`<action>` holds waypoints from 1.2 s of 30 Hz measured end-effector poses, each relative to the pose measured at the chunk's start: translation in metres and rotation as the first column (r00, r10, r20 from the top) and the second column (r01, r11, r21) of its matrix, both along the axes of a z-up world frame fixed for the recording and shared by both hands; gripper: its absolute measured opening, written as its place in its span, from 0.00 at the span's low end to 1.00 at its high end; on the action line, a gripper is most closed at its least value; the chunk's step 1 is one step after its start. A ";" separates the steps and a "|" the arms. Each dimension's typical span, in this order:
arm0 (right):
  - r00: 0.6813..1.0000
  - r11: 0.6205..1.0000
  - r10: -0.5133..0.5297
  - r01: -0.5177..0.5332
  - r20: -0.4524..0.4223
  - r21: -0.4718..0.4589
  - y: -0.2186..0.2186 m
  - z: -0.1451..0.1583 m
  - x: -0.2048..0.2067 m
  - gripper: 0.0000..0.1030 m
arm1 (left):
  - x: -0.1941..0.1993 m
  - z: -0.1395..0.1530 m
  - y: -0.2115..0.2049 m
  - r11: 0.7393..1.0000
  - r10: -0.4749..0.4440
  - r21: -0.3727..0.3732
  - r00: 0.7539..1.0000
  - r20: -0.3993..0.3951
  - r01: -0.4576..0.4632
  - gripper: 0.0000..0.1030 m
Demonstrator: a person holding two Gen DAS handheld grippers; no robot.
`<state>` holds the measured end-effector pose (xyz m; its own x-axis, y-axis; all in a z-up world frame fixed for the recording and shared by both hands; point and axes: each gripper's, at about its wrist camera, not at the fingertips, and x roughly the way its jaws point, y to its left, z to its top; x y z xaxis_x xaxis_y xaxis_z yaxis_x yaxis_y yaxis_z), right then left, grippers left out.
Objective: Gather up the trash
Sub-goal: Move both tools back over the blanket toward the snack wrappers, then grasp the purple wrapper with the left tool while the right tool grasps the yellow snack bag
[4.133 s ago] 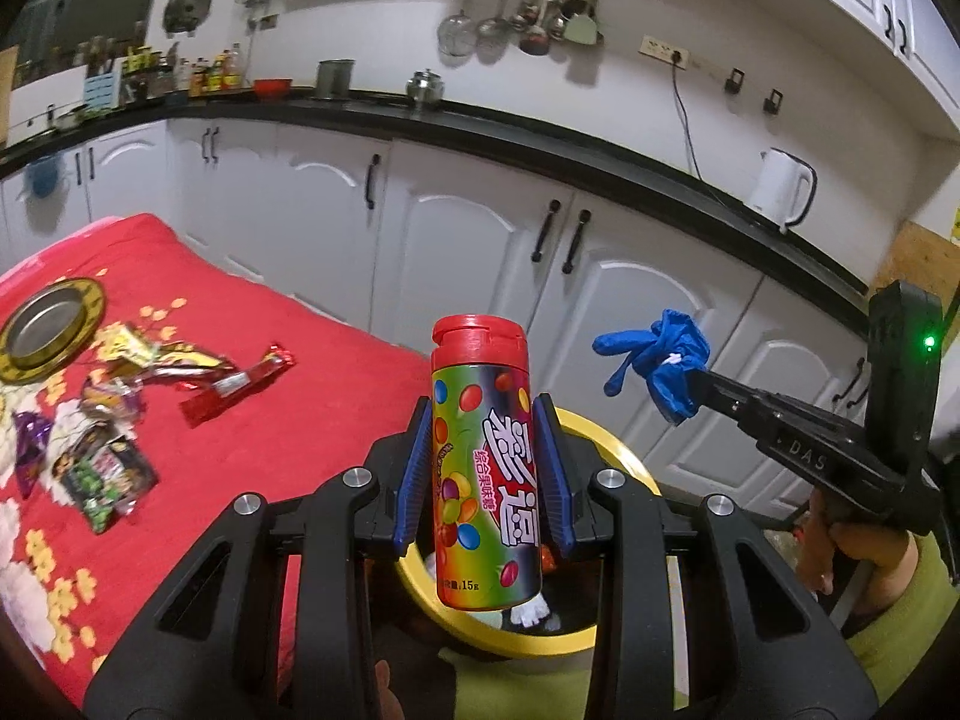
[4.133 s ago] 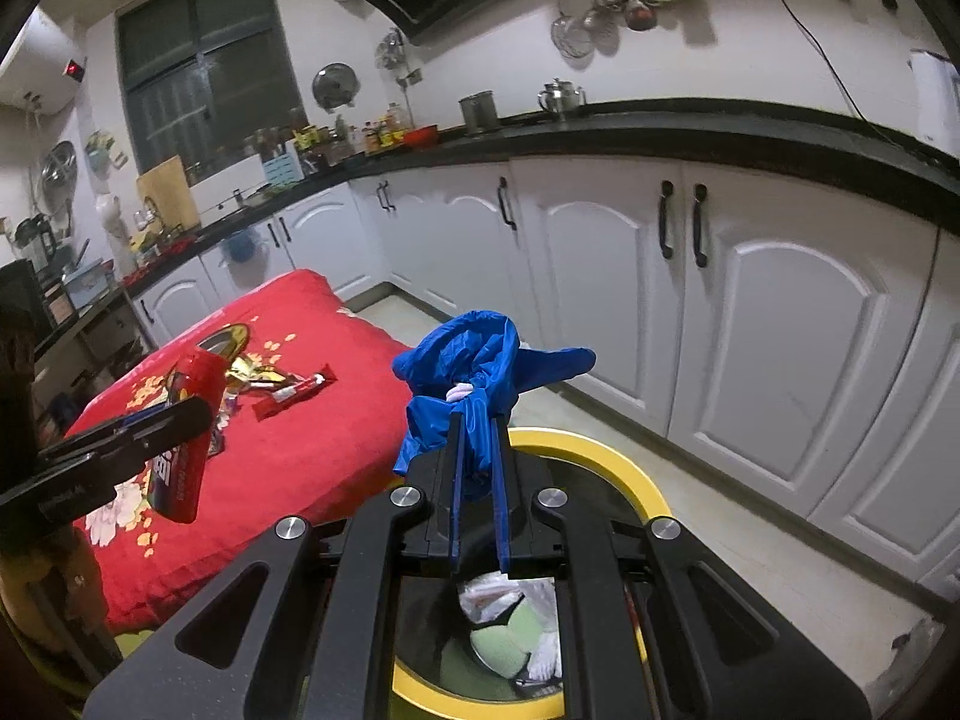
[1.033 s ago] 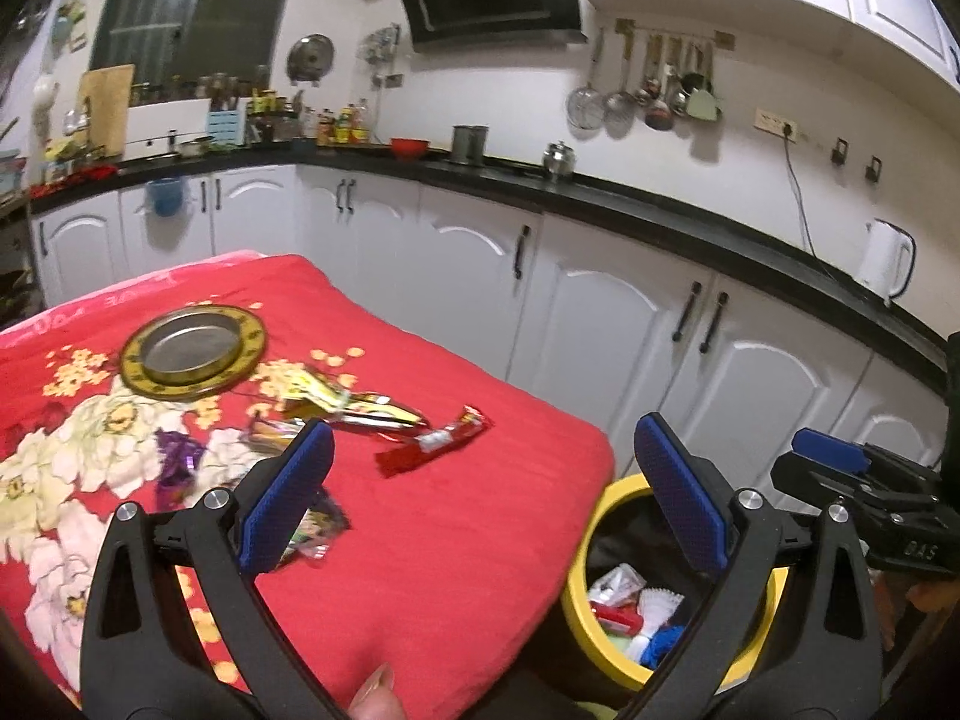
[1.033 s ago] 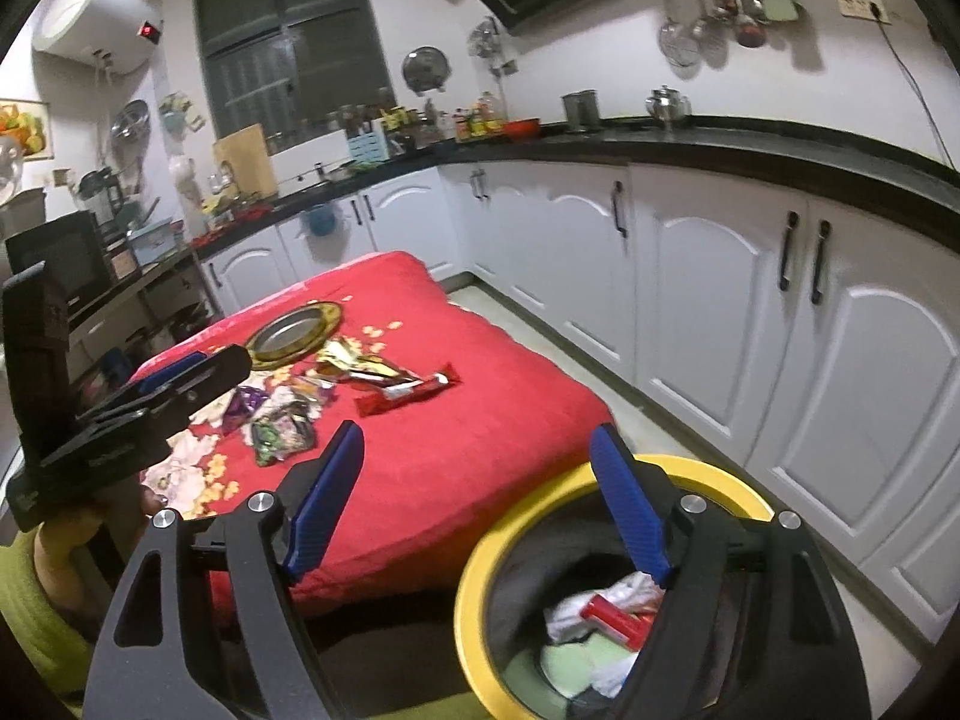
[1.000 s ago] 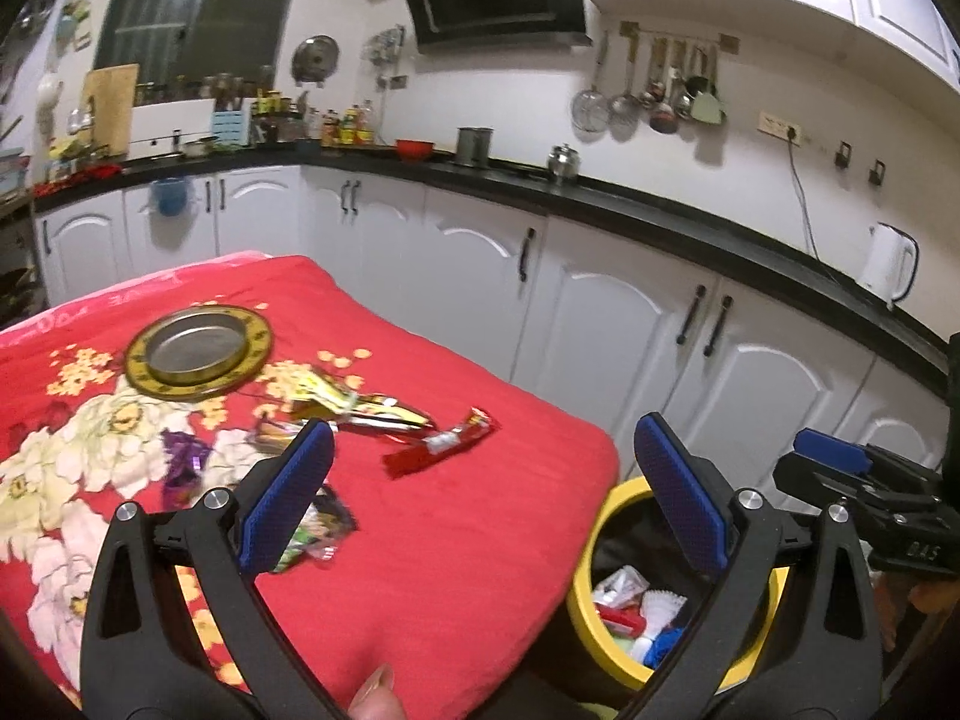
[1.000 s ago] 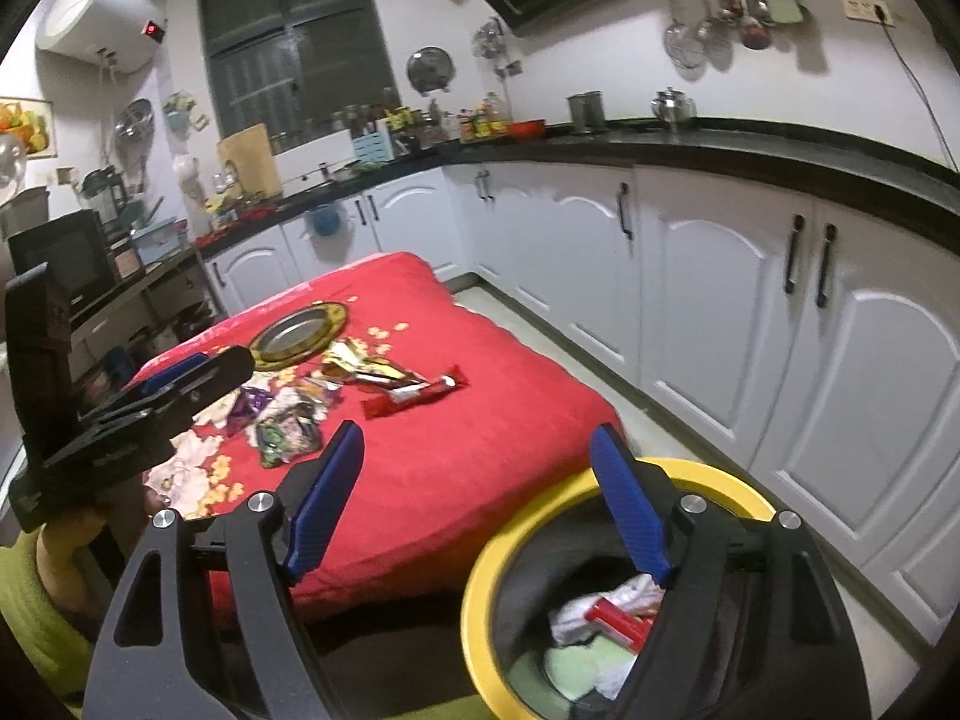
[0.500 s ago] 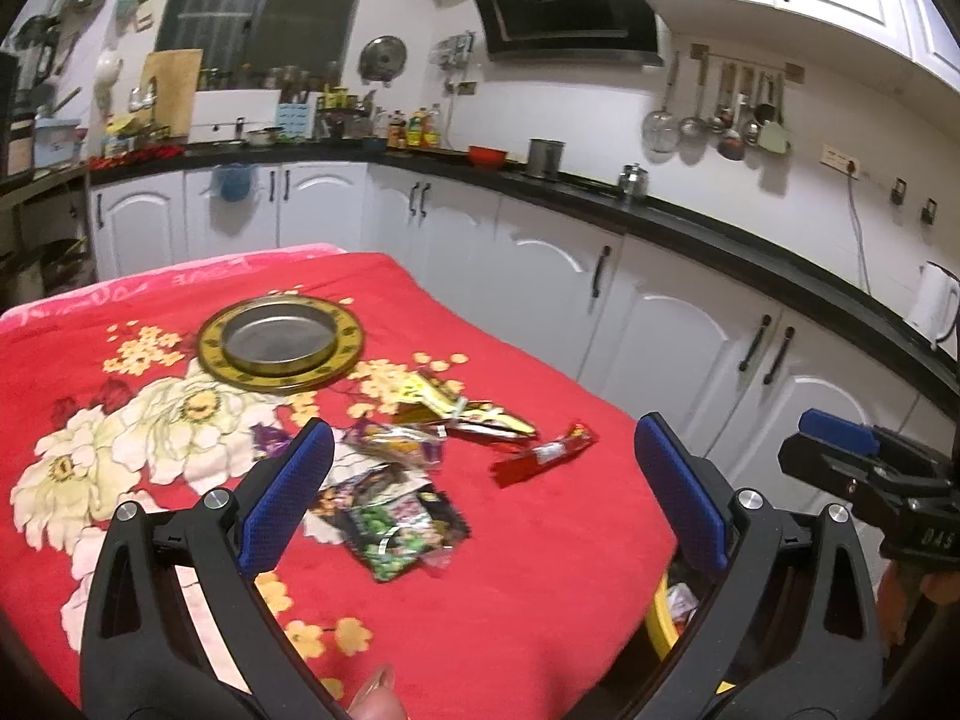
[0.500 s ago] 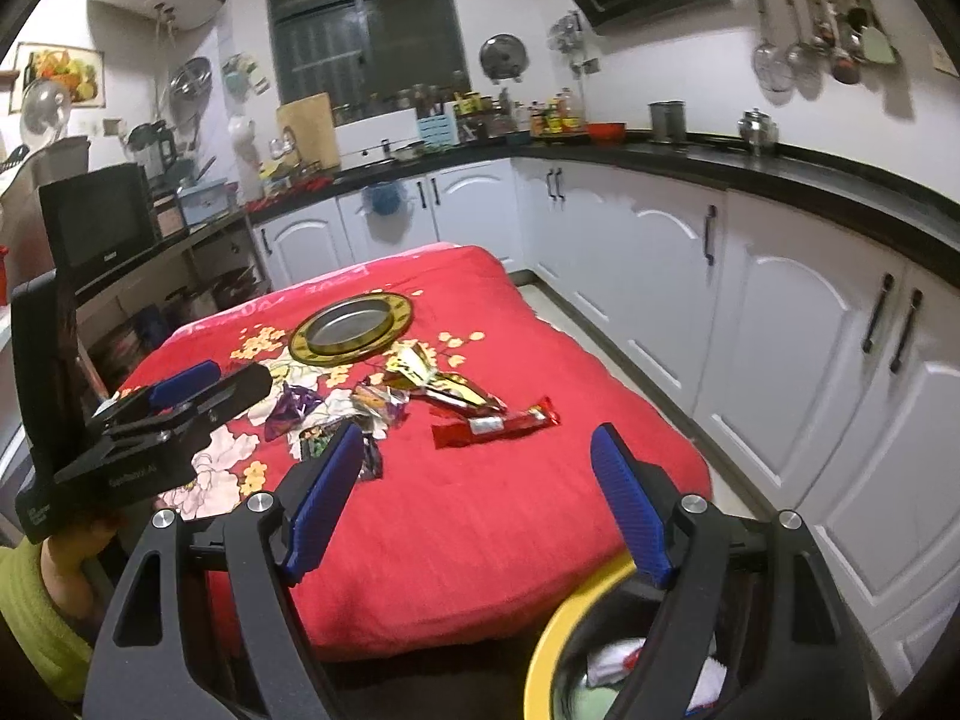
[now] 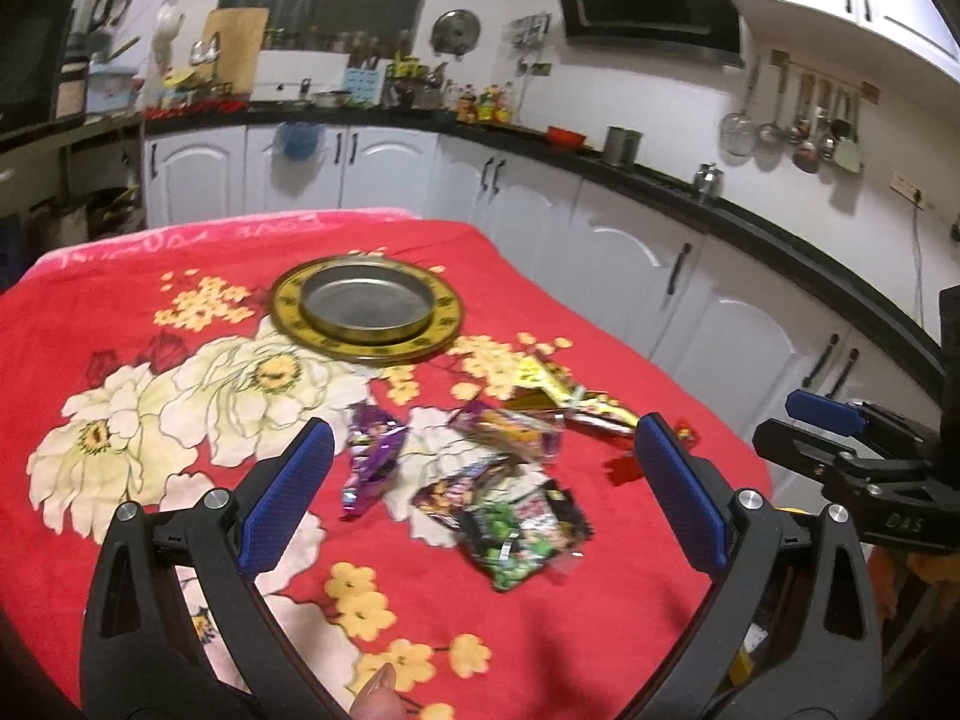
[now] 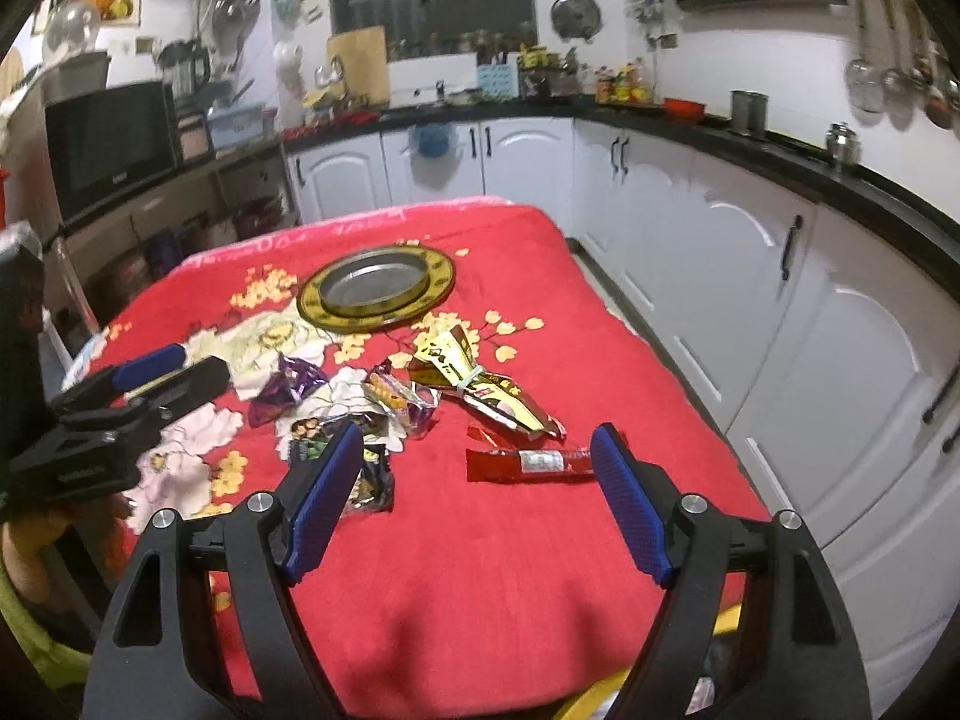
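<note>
both grippers, left (image 9: 480, 480) and right (image 10: 477, 480), fingers spread wide and grasping nothing, above a red floral cloth (image 9: 600, 612) on the counter, with a loose heap of wrappers (image 9: 510, 516) ahead beside a gold-rimmed plate (image 9: 366, 312), red wrapper (image 10: 528, 463) nearest the right one.

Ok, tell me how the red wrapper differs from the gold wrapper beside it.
The red wrapper is slim and lies flat; the gold wrapper is wider and crumpled. The red one lies nearer the table's right edge; the gold one lies nearer the round tray. Both lie untouched on the red cloth.
</note>
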<state>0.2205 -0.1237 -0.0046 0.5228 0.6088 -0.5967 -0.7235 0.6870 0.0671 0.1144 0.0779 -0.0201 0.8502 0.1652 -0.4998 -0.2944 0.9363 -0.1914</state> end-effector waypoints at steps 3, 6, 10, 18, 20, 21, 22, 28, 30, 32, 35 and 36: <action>1.000 0.999 0.018 -0.018 -0.010 -0.049 0.016 -0.012 0.018 0.73 | 0.003 -0.007 0.013 1.000 0.026 -0.014 0.999 -0.021 -0.026 0.89; 0.999 0.994 0.029 -0.033 -0.032 -0.104 0.031 -0.025 0.036 0.73 | 0.006 -0.015 0.027 0.998 0.049 -0.032 0.998 -0.049 -0.051 0.89; 0.998 0.976 0.051 -0.057 -0.035 -0.208 0.050 -0.044 0.059 0.73 | 0.012 -0.028 0.043 0.995 0.072 -0.062 0.993 -0.094 -0.078 0.89; 0.996 0.946 0.069 -0.082 -0.051 -0.315 0.074 -0.067 0.091 0.71 | 0.030 -0.047 0.057 0.993 0.058 -0.090 0.983 -0.175 -0.075 0.80; 0.995 0.940 0.084 -0.098 -0.058 -0.328 0.080 -0.069 0.094 0.69 | 0.035 -0.051 0.058 0.992 0.050 -0.101 0.980 -0.192 -0.071 0.73; 0.994 0.935 0.097 -0.111 -0.060 -0.338 0.084 -0.070 0.095 0.68 | 0.038 -0.053 0.059 0.992 0.048 -0.103 0.979 -0.198 -0.069 0.71; 0.993 0.931 0.105 -0.120 -0.061 -0.344 0.087 -0.071 0.095 0.68 | 0.039 -0.054 0.059 0.992 0.046 -0.104 0.978 -0.201 -0.068 0.69; 0.987 0.913 0.140 -0.160 -0.079 -0.376 0.103 -0.079 0.096 0.59 | 0.048 -0.060 0.065 0.990 0.033 -0.123 0.975 -0.219 -0.061 0.56; 0.985 0.908 0.141 -0.167 -0.095 -0.385 0.108 -0.084 0.097 0.50 | 0.048 -0.063 0.067 0.988 0.029 -0.140 0.973 -0.229 -0.062 0.49; 0.985 0.907 0.139 -0.170 -0.105 -0.386 0.110 -0.087 0.097 0.45 | 0.048 -0.068 0.069 0.986 0.029 -0.151 0.971 -0.239 -0.066 0.40; 0.985 0.911 0.140 -0.169 -0.102 -0.377 0.113 -0.087 0.095 0.34 | 0.048 -0.071 0.071 0.984 0.026 -0.164 0.968 -0.249 -0.068 0.24; 0.984 0.912 0.142 -0.171 -0.103 -0.372 0.114 -0.086 0.094 0.33 | 0.048 -0.072 0.071 0.984 0.024 -0.166 0.967 -0.254 -0.068 0.23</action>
<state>0.3141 -0.0093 -0.0910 0.3865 0.4007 -0.8307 -0.8268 0.5496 -0.1196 0.1623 0.1487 -0.0924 0.6881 0.0935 -0.7196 -0.3951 0.8801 -0.2635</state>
